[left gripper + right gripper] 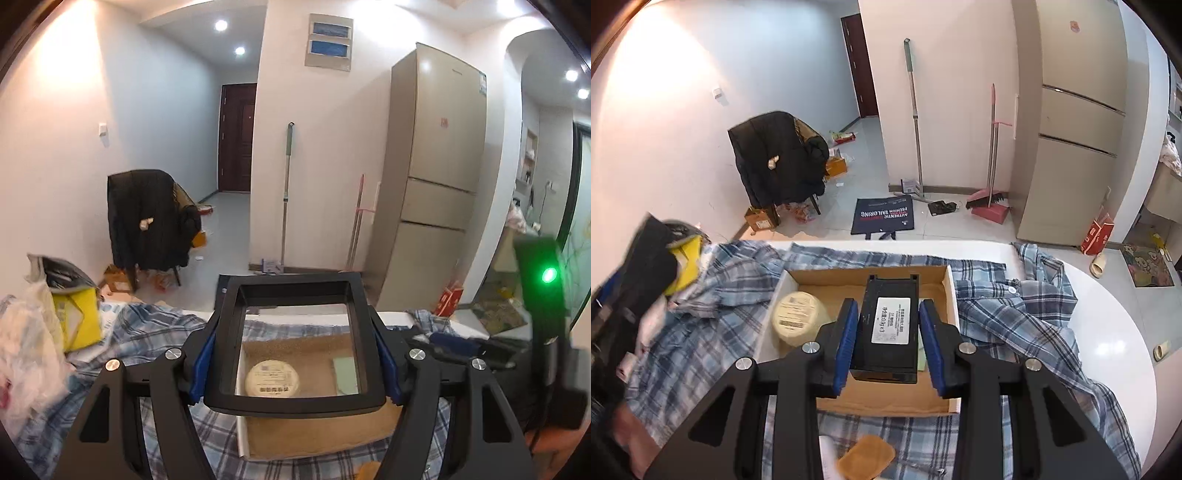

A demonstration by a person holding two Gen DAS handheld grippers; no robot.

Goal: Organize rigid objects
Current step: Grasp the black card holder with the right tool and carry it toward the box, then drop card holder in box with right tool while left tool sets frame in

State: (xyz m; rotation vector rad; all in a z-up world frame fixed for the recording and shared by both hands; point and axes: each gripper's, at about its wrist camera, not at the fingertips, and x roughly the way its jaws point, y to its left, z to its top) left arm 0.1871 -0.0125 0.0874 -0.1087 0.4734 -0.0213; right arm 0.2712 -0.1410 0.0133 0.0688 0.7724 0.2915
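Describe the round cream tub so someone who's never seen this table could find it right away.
On the table's plaid cloth sits an open cardboard box. The tub lies in its left end, the only round, pale thing in there, with a printed label.

Tabletop (1100, 306): white, rounded edge.
Plaid cloth (1008, 317): blue-checked, rumpled, spread over the tabletop.
Cardboard box (951, 291): open, resting on the cloth.
Brown pad (866, 459): on the cloth, near edge.

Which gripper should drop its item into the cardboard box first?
Probably right. The right gripper holds the black labelled case directly above the cardboard box, beside the round container. The left gripper grips a wide black frame, held nearer level.
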